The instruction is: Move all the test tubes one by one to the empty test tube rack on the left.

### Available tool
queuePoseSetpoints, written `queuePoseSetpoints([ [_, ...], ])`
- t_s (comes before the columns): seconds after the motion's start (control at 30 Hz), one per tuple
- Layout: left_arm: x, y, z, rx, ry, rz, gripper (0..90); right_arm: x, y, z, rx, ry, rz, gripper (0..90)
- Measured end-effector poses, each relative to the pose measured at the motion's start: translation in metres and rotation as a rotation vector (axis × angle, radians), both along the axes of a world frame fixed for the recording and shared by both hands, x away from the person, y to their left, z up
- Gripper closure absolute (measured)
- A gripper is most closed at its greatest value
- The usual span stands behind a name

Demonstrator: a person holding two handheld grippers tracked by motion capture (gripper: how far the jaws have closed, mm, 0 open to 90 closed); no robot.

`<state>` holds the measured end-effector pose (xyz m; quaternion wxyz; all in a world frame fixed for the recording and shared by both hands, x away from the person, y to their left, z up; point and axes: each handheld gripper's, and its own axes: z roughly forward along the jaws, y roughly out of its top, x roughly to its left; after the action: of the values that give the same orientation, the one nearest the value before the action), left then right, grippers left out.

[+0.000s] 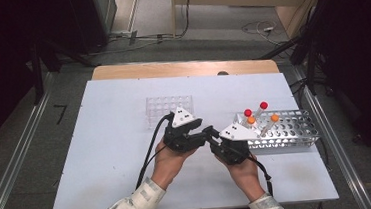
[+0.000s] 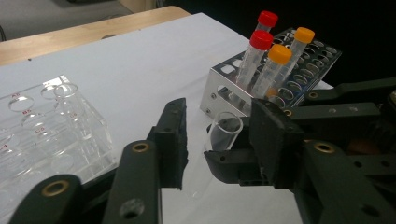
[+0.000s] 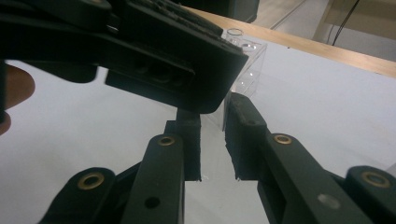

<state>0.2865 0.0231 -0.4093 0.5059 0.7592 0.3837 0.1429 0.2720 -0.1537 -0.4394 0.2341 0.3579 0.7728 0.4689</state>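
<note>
1. Both claws meet over the middle of the table: our right gripper (image 1: 215, 141) is clamped on a clear, uncapped tube (image 2: 223, 133), holding it out mouth-up.
2. Our left gripper (image 2: 217, 140) has its jaws around that same tube. We cannot tell whether its pads press the glass yet.
3. We judge this a hand-over, so the tube can be regripped for seating in a rack.
4. Capped tubes (image 2: 261, 56) with red and orange tops stand upright in the metal rack (image 1: 295, 128) on our right. The clear plastic rack (image 1: 166, 108) sits further back, well apart.
5. Everything rests on a white sheet (image 1: 112, 150) over a wooden tabletop (image 1: 180, 68); grey floor and loose cables (image 1: 260, 27) lie beyond.
</note>
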Motion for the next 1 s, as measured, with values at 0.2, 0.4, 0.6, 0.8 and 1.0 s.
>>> queuePoseSetpoints([
  [0.2,0.001,-0.001,-0.001,-0.002,0.013,-0.010,66.4,0.000,0.001,0.001,0.001,0.002,0.002,73.4],
  [0.4,0.002,-0.002,-0.002,0.002,0.018,-0.006,74.7,0.000,0.001,0.000,-0.007,0.004,0.005,73.4],
  [0.6,0.005,-0.001,-0.001,0.004,0.030,-0.005,76.8,0.002,-0.002,0.001,0.002,0.009,0.027,66.1],
  [0.8,0.011,0.003,0.005,-0.011,0.029,0.040,76.9,0.005,-0.007,0.003,0.012,0.051,0.081,48.1],
  [1.0,0.015,0.009,0.013,-0.014,0.020,0.083,76.8,0.004,-0.017,0.007,0.014,0.056,0.109,43.0],
])
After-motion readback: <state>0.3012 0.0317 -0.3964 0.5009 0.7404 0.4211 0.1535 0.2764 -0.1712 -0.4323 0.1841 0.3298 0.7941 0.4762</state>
